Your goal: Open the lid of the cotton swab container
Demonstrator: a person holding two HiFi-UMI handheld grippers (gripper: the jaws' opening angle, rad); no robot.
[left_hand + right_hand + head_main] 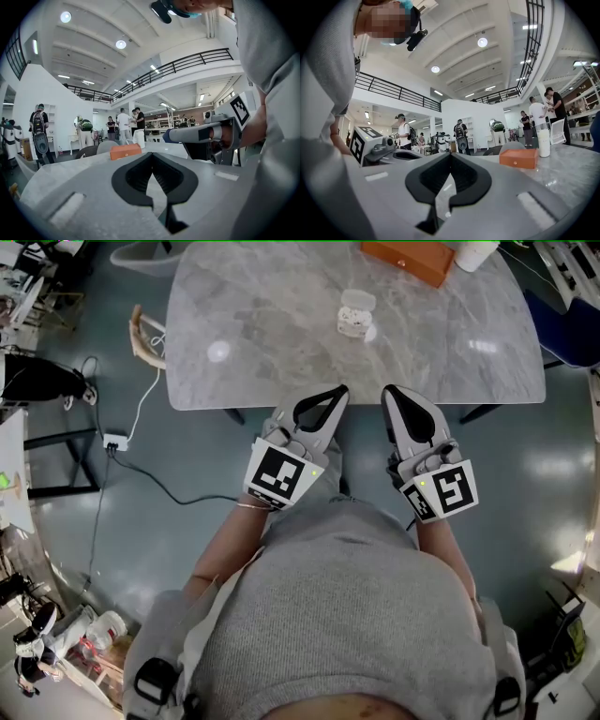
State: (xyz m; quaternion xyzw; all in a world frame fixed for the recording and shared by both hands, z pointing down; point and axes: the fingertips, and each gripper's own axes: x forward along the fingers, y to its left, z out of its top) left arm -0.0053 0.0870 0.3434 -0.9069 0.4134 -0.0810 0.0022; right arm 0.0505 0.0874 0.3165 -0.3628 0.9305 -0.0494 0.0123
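Note:
The cotton swab container (356, 314), small, white and clear with its lid down, stands on the grey marble table (272, 343), right of centre. Both grippers hover side by side at the table's near edge, well short of the container. My left gripper (340, 391) is shut with nothing in it; its tips (151, 155) meet in the left gripper view. My right gripper (387, 390) is shut and empty too, as the right gripper view (450, 155) shows. In both gripper views the container is hidden behind the jaws.
An orange box (408, 259) (125, 151) (518, 158) and a white bottle (473, 251) (543, 140) stand at the table's far edge. A wooden chair (145, 338) is at the table's left, with a power strip (114, 440) and cable on the floor. People stand in the hall beyond.

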